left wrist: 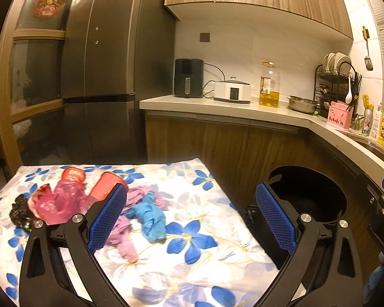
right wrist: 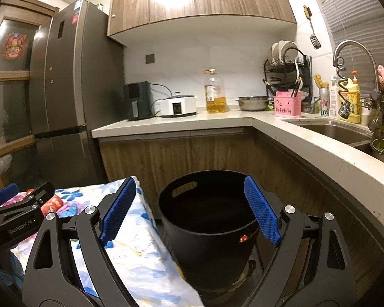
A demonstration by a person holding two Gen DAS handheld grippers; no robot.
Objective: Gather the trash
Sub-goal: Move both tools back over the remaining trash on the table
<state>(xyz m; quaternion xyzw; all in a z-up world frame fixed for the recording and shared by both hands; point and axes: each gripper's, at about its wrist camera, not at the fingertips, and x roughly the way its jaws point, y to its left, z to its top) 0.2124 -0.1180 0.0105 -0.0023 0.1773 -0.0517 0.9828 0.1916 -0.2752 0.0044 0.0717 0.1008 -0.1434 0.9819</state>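
My right gripper (right wrist: 189,209) stands wide with nothing between its blue pads (right wrist: 262,211), and the black bucket (right wrist: 207,232) sits straight ahead and just below it, framed between the two fingers, its mouth dark and a small red-orange scrap (right wrist: 243,238) showing near its right wall. To that gripper's left is the corner of the table under the floral cloth (right wrist: 140,243), close beside the bucket, and farther left my left gripper (right wrist: 15,199) reaches in over the cloth. From its own camera the left gripper (left wrist: 192,212) is also spread wide and empty, its left pad (left wrist: 107,217) over the cloth and its right pad (left wrist: 275,220) in front of the bucket's opening (left wrist: 307,197). The trash lies ahead and to the left of this gripper: a blue glove (left wrist: 151,217) and pink glove pieces (left wrist: 123,240) just beyond the left finger, a crumpled pink plastic bag (left wrist: 61,202) further left, a red cup (left wrist: 105,186) on its side behind the fingertip, a red round lid or can (left wrist: 73,174) beyond that, and a dark crumpled lump (left wrist: 19,212) at the far left edge. The left finger covers part of the cup and the gloves. Beyond the table stand wooden cabinet fronts (left wrist: 217,140), the counter (right wrist: 171,122) with an air fryer (left wrist: 188,78), a white cooker (left wrist: 233,90), an oil bottle (left wrist: 268,84) and a steel bowl (left wrist: 302,103), a tall fridge (left wrist: 102,64) at left, and the sink (right wrist: 332,130) at right.
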